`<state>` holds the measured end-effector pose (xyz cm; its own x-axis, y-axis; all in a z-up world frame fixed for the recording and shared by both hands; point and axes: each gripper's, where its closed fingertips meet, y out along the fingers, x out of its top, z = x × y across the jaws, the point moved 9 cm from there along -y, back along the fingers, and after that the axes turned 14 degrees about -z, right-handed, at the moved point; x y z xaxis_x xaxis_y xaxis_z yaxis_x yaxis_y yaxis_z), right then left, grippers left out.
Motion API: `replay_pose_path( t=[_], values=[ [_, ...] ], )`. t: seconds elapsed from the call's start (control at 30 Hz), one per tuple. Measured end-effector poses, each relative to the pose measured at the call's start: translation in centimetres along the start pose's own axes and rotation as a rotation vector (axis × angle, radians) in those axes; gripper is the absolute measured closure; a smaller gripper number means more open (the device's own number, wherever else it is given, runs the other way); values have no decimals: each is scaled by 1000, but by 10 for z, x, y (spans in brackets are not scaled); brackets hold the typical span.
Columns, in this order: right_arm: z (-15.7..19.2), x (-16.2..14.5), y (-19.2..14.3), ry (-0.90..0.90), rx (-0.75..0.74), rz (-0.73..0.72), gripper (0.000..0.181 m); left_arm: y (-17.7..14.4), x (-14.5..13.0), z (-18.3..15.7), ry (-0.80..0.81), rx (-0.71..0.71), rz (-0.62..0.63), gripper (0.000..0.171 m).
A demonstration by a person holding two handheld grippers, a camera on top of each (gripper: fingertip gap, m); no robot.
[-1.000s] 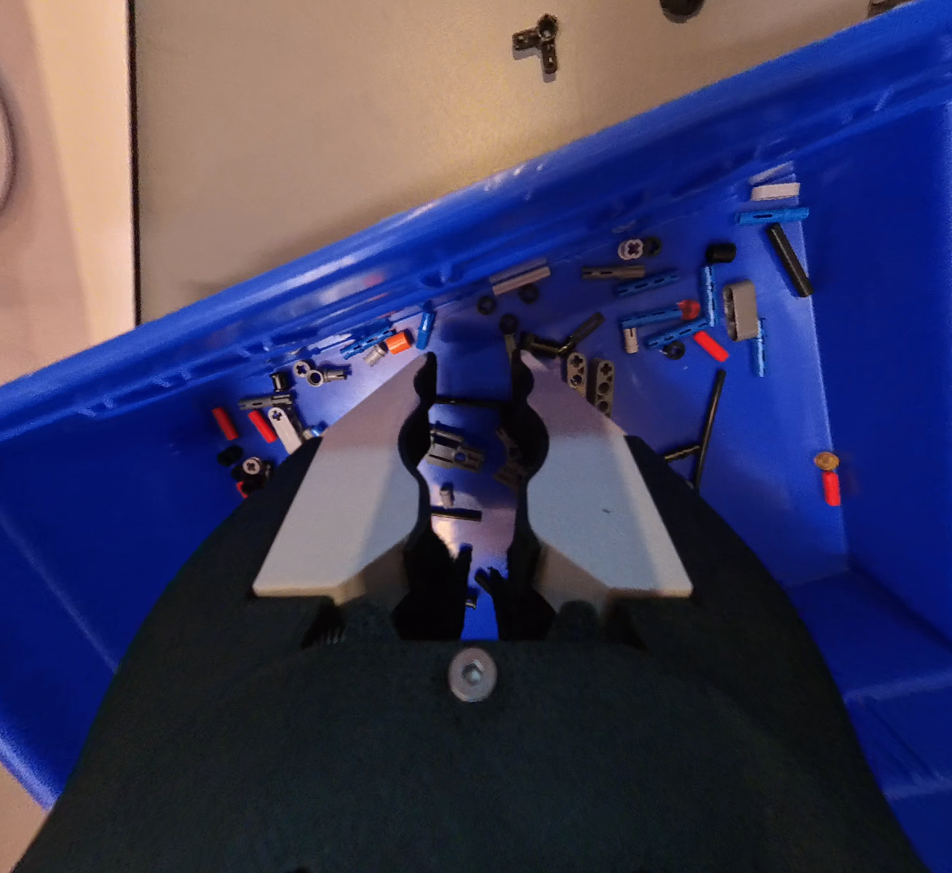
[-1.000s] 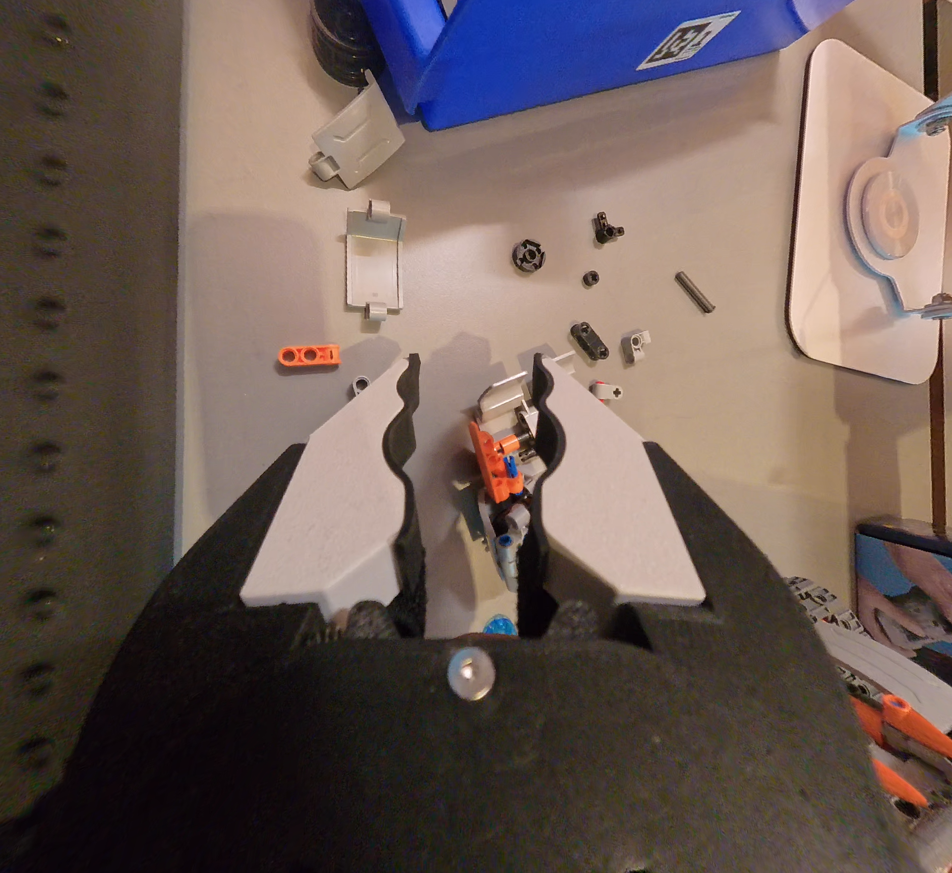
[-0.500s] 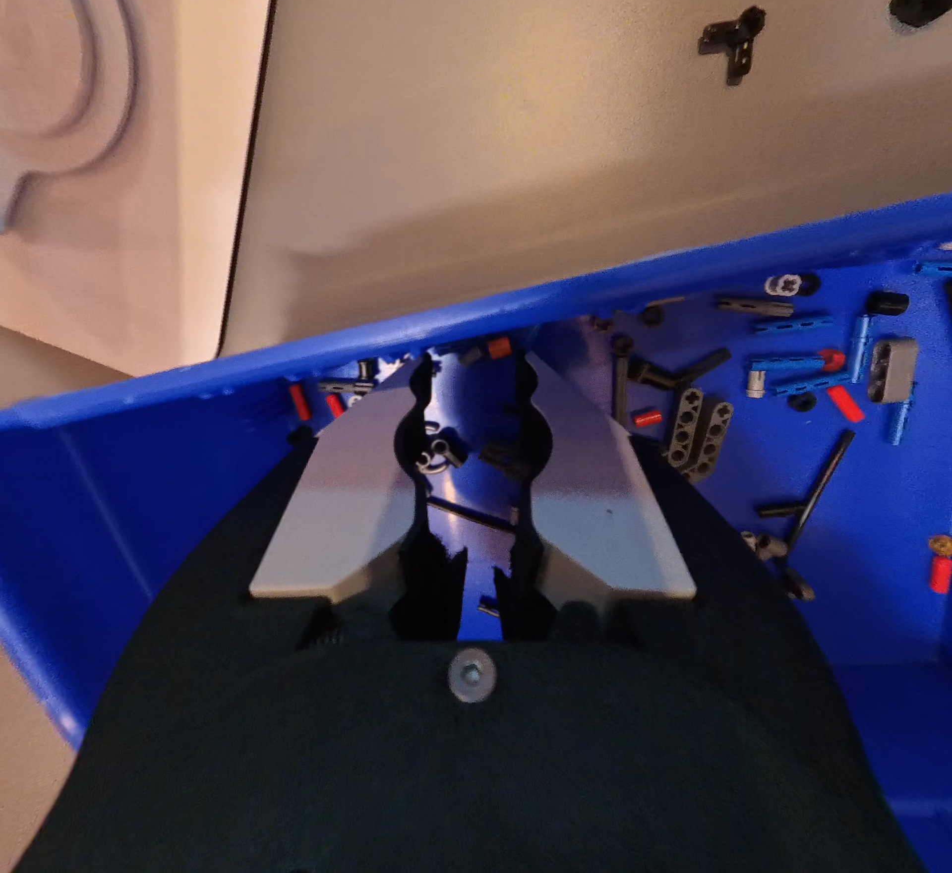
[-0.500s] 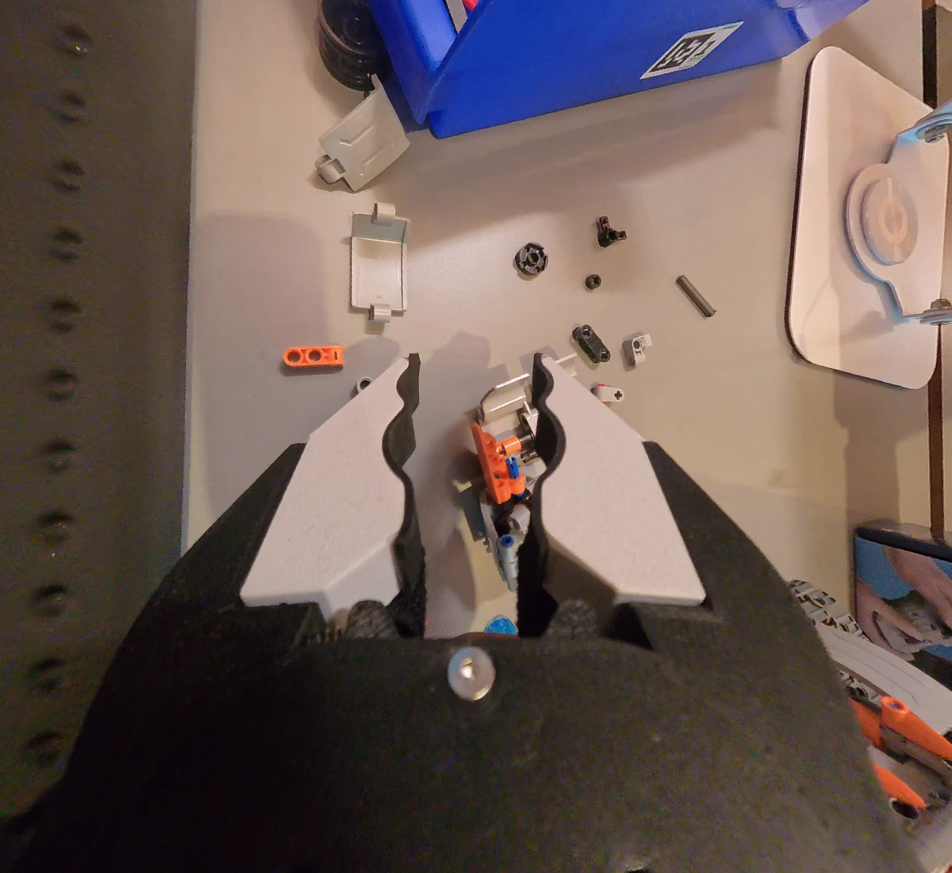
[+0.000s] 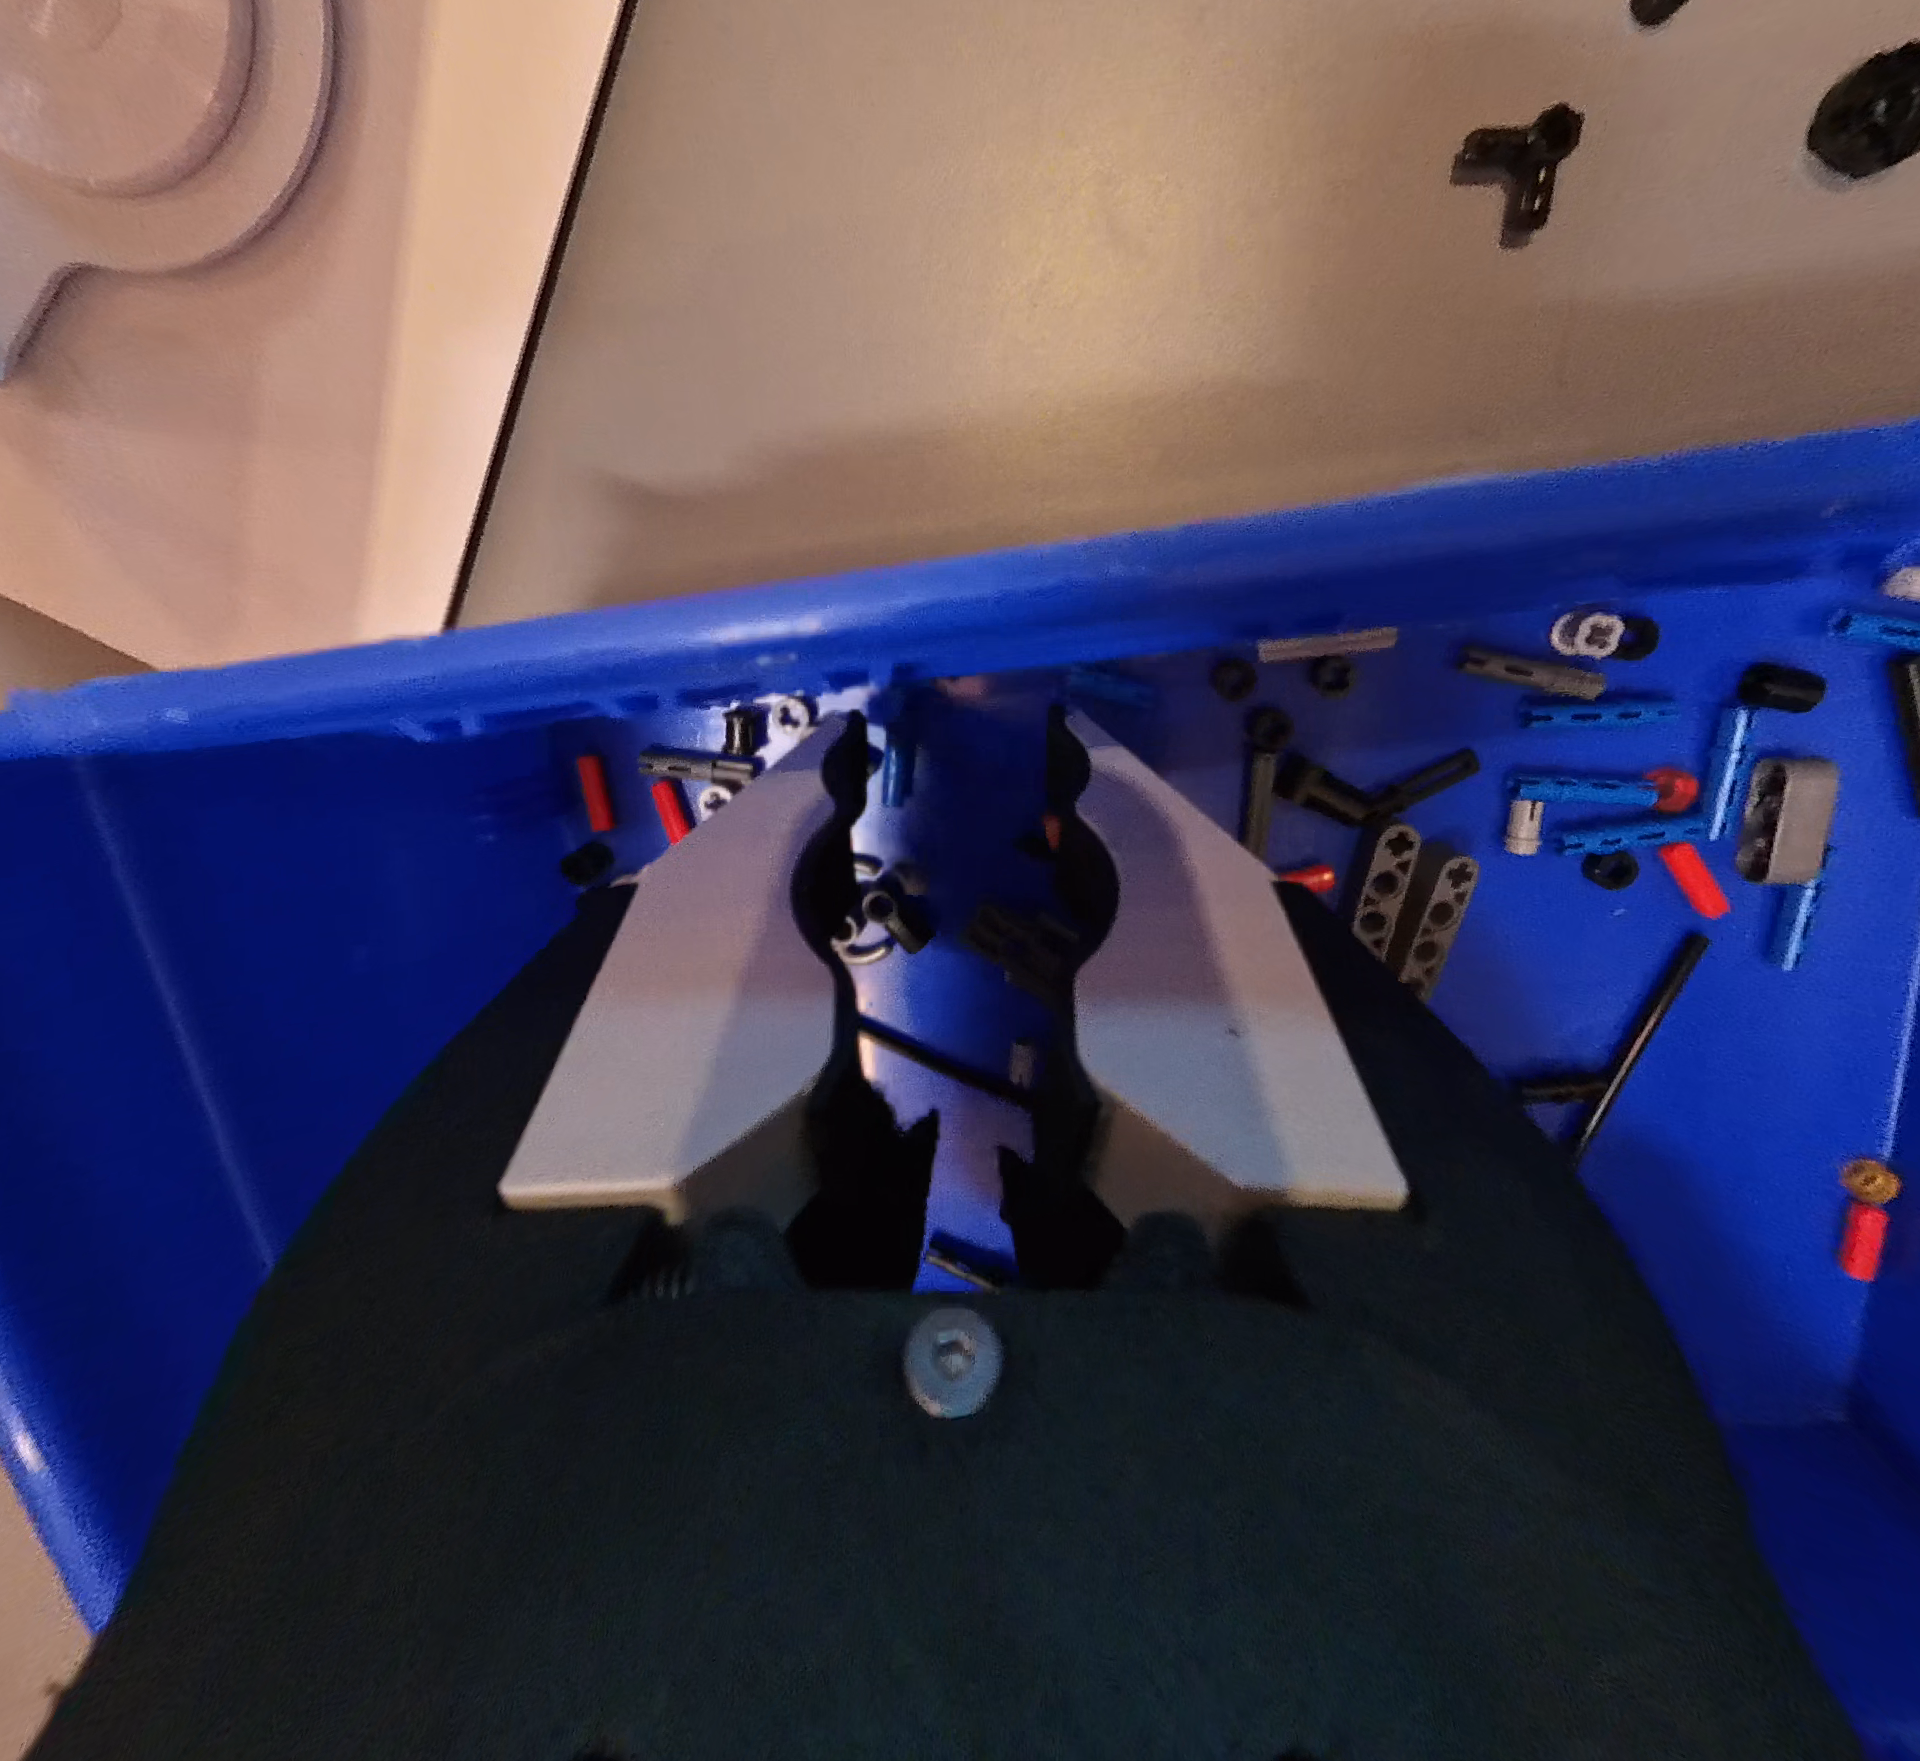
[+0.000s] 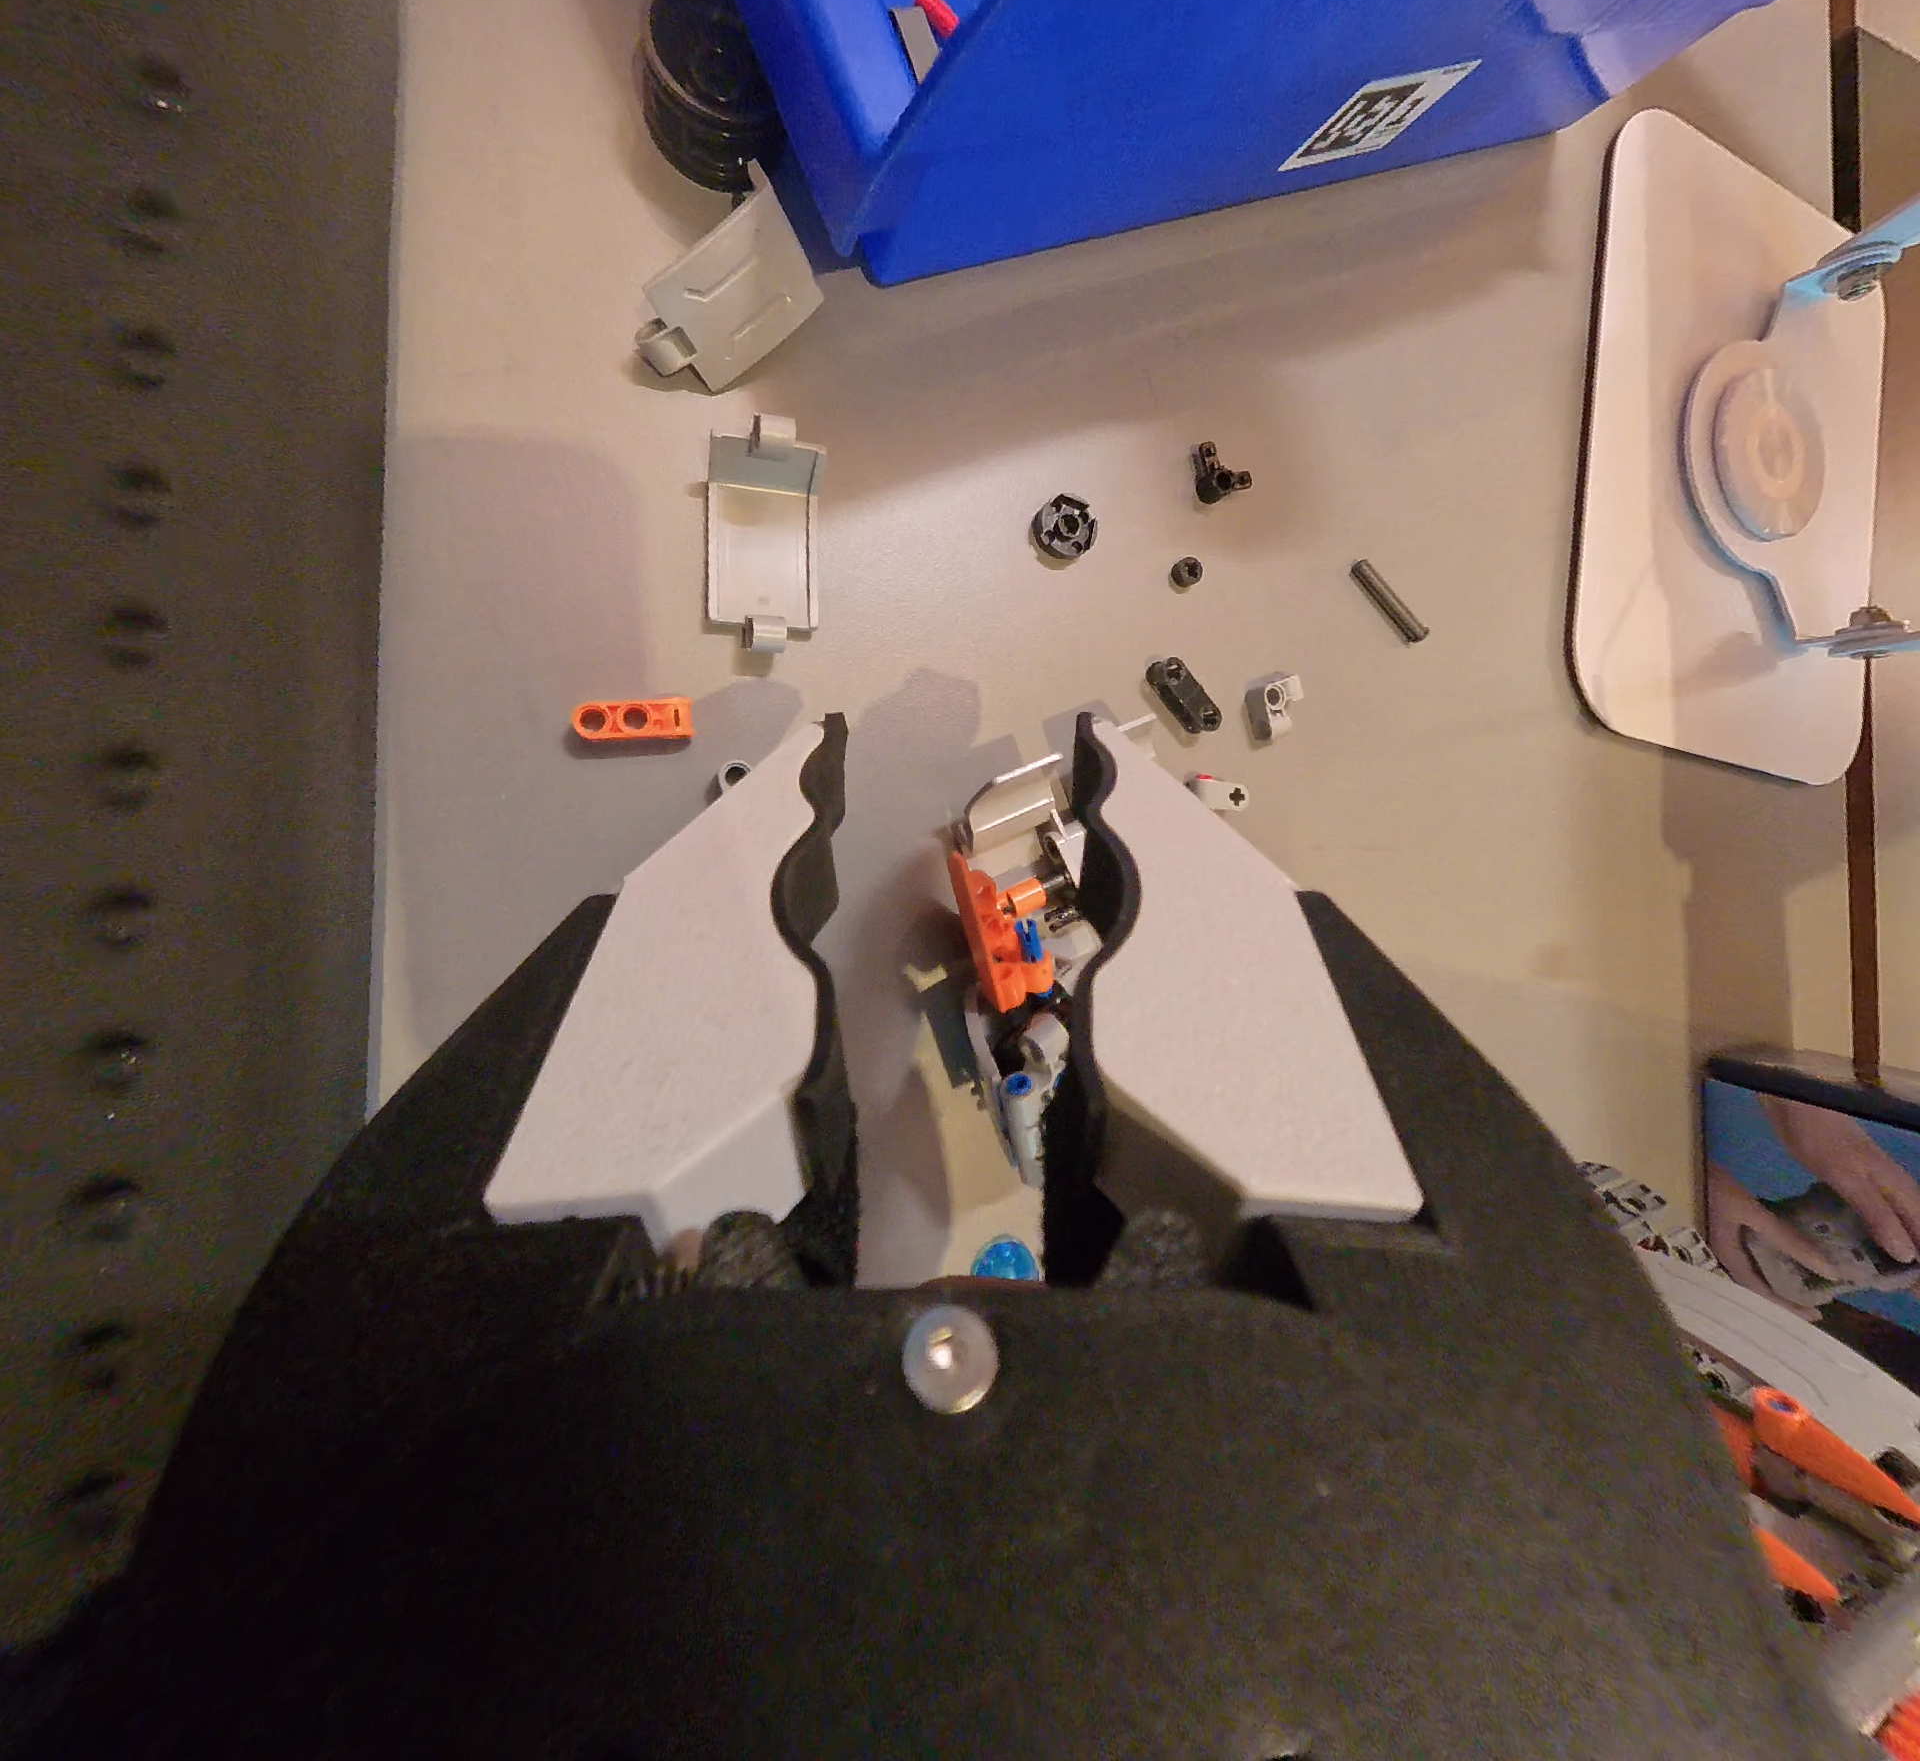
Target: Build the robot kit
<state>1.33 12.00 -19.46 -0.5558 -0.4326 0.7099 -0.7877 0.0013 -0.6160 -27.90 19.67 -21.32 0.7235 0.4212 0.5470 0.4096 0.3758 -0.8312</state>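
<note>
My left gripper (image 5: 951,735) is open and empty inside a blue bin (image 5: 1247,568), above several small black, blue, red and grey building parts. A small black connector (image 5: 881,916) lies on the bin floor between its fingers. My right gripper (image 6: 956,729) is open above the beige table (image 6: 1351,880). A small orange and grey brick assembly (image 6: 1008,942) lies between its fingers, against the right finger (image 6: 1195,963); the left finger stands clear of it. The blue bin (image 6: 1195,49) shows at the top of the right wrist view.
Loose parts lie on the table: two grey panels (image 6: 764,532), an orange beam (image 6: 632,717), a black round piece (image 6: 1065,527), a black pin (image 6: 1387,602). A black wheel (image 6: 701,101) stands by the bin. A white board (image 6: 1725,464) lies at the right. A dark perforated strip (image 6: 156,672) runs along the left. The left gripper's tips are roughly 25 cm from the right gripper's. The black round piece (image 6: 1065,527) is about 8 cm from my right fingertips and 15 cm from my left.
My left gripper has swung left inside the bin, toward its left end; the parts now lie to the right in its view. My right gripper has barely moved.
</note>
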Motion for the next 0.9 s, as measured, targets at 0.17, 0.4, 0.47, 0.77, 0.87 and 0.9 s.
replay_pose_path(
  t=[0.17, 0.4, 0.47, 0.77, 0.87, 0.9],
  values=[
    [0, 0, 1, 0, 4, 1, 139, 2, -2, 1, -2, -15, -1, 139],
    [0, -1, 0, 1, -1, 4, 139, 4, -2, -2, -16, -81, 13, 162],
    [0, 0, 0, -1, 0, 5, 139, 3, -4, 0, -14, -62, 12, 171],
    [1, 2, -3, -11, -12, 0, 139, -5, -5, 0, -18, -59, 5, 171],
    [1, 0, -3, -10, -11, 4, 139, -16, -5, 2, -27, -58, -2, 171],
    [1, -1, -3, -9, -12, 6, 139, -18, -7, 1, -43, -87, 9, 171]
  ],
)
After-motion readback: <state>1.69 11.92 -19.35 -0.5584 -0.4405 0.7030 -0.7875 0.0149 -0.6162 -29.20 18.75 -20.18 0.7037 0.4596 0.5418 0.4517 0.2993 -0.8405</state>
